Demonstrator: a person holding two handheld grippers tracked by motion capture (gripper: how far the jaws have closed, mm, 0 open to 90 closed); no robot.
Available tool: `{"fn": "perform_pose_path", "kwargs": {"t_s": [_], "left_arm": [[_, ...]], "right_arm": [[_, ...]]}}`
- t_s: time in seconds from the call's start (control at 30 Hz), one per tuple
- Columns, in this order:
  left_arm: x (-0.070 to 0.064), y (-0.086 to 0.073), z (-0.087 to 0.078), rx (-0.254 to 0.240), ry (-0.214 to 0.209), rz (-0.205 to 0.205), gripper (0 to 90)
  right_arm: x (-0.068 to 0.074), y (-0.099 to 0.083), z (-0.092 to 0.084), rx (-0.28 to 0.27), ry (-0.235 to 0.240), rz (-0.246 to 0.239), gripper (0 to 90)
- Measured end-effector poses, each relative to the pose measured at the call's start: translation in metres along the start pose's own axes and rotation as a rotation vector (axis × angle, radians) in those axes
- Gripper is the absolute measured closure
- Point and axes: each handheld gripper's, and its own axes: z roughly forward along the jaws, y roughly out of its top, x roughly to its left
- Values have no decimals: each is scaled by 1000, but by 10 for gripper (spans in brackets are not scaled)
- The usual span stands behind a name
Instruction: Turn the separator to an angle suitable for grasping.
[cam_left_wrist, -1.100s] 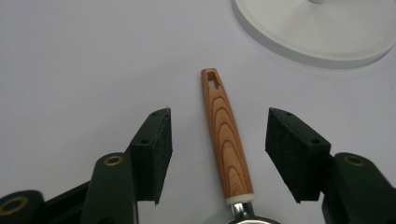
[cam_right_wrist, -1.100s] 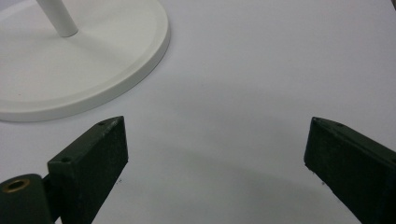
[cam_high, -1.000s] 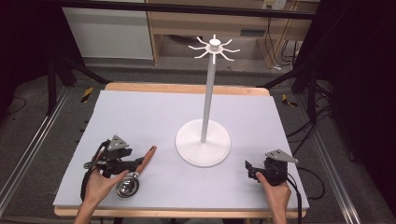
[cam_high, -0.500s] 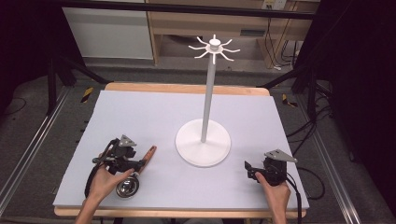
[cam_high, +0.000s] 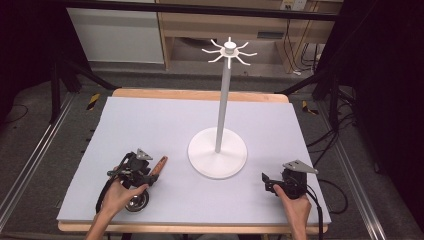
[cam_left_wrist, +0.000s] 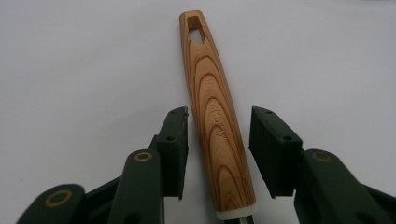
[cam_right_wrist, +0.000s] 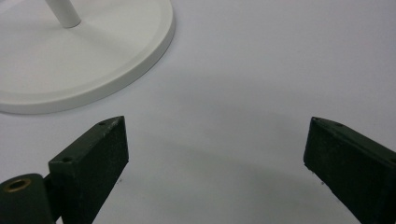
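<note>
A utensil lies on the grey mat at the front left, with a wooden handle (cam_high: 160, 164) (cam_left_wrist: 210, 84) and a round metal bowl (cam_high: 136, 201). The handle has a slot at its far end. My left gripper (cam_high: 151, 175) (cam_left_wrist: 218, 140) straddles the handle near its bowl end. Its jaws are closing, with a thin gap still showing on each side of the wood. My right gripper (cam_high: 265, 181) (cam_right_wrist: 215, 154) rests open on the mat at the front right, nothing between its jaws.
A white stand with a round base (cam_high: 200, 160) (cam_right_wrist: 93, 56), a tall pole (cam_high: 223, 100) and a ring of hooks (cam_high: 229, 50) on top rises at the table's middle. The mat (cam_high: 150, 120) covers the table; shelving stands behind.
My left gripper has sunk and shifted a little right onto the wooden handle, and its jaws have narrowed around it. The right gripper has kept still.
</note>
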Motion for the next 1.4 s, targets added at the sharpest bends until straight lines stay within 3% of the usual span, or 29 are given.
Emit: {"fn": "perform_pose_path", "kwargs": {"t_s": [0.27, 0.5, 0.77, 1.1, 1.2, 1.23, 1.4], "left_arm": [[1, -3, 7, 23, -8, -6, 593], [-1, -1, 8, 31, 11, 6, 611], [3, 1, 7, 49, -8, -8, 641], [2, -2, 4, 61, -24, 39, 667], [0, -2, 4, 46, -19, 60, 649], [0, -1, 3, 46, -17, 66, 577], [-1, 6, -6, 16, -9, 89, 562]], "right_arm": [[0, 0, 0, 3, 3, 4, 72], [0, 0, 1, 7, 4, 6, 72], [0, -1, 1, 11, 4, 14, 72], [-1, -1, 2, 14, 7, 6, 72], [0, -1, 2, 16, 7, 9, 72], [-1, -1, 2, 15, 7, 9, 72], [-2, -1, 1, 11, 11, 14, 72]]}}
